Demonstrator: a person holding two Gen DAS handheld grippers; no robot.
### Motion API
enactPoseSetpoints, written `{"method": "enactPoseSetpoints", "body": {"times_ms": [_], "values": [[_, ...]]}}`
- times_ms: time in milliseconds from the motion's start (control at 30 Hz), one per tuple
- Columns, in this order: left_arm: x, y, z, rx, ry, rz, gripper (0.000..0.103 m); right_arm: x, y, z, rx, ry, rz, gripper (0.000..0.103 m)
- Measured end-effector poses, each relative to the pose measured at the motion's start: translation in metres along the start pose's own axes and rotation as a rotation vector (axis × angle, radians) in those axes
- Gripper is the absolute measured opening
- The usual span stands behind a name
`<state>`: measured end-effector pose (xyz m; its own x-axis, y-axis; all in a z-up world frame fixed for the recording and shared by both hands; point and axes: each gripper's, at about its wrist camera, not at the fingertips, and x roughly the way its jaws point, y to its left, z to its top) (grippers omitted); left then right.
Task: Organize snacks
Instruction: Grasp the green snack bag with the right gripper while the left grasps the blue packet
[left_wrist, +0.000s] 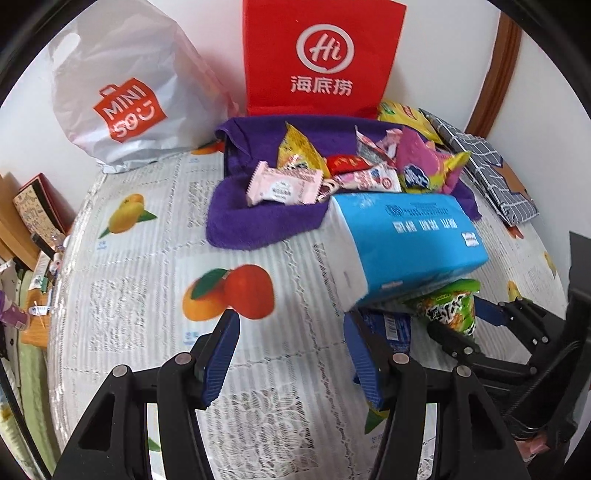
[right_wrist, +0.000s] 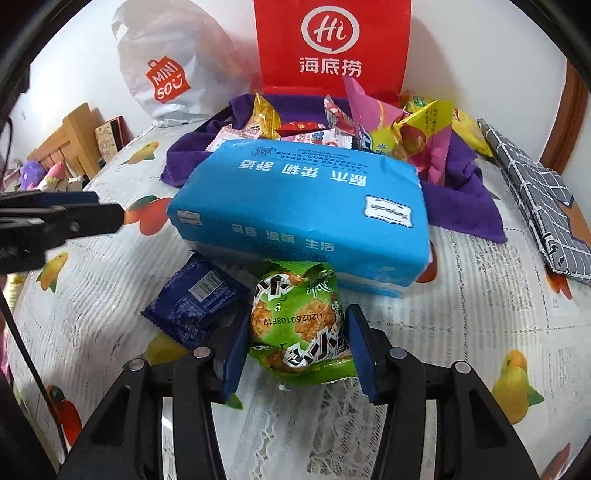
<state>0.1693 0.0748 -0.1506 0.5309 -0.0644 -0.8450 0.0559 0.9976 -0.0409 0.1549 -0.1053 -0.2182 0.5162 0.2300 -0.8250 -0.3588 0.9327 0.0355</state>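
Green snack bag, blue tissue pack

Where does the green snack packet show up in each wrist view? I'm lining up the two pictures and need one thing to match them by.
Left wrist view: green snack packet sits lower right, partly hidden under the blue tissue pack.
Right wrist view: green snack packet sits bottom centre, between the right gripper's fingers.
Shared landmark: the red Haidilao bag, top centre in both.
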Motion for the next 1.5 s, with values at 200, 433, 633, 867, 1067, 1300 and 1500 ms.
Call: {"method": "enactPoseSetpoints", "body": {"times_ms": [200,433,633,867,1067,1300,1500], "values": [[0.01,-0.008,-0.005,0.014,0.016,-0.029,0.056,-0.015,-0.02,-0.003,0.071,-0.011,0.027,0.047],[0.019,-0.009,-0.006,0.004,0.031,-0.06,0.056,-0.033,-0.048,-0.008,0.14,-0.038,-0.022,0.047],[0.028,-0.015,-0.007,0.011,0.047,-0.097,0.056,-0.04,-0.083,-0.014,0.244,-0.043,-0.062,0.047],[0.038,-0.022,-0.01,0.026,0.062,-0.127,0.056,-0.034,-0.095,-0.018,0.29,-0.019,-0.07,0.047],[0.047,-0.022,-0.012,0.006,0.083,-0.185,0.057,-0.029,-0.097,-0.018,0.289,-0.003,-0.077,0.047],[0.051,-0.029,-0.013,0.009,0.08,-0.221,0.06,-0.029,-0.101,-0.017,0.294,-0.001,-0.089,0.047],[0.052,-0.048,-0.016,0.066,0.049,-0.187,0.06,-0.021,-0.101,-0.016,0.29,0.013,-0.093,0.047]]}}
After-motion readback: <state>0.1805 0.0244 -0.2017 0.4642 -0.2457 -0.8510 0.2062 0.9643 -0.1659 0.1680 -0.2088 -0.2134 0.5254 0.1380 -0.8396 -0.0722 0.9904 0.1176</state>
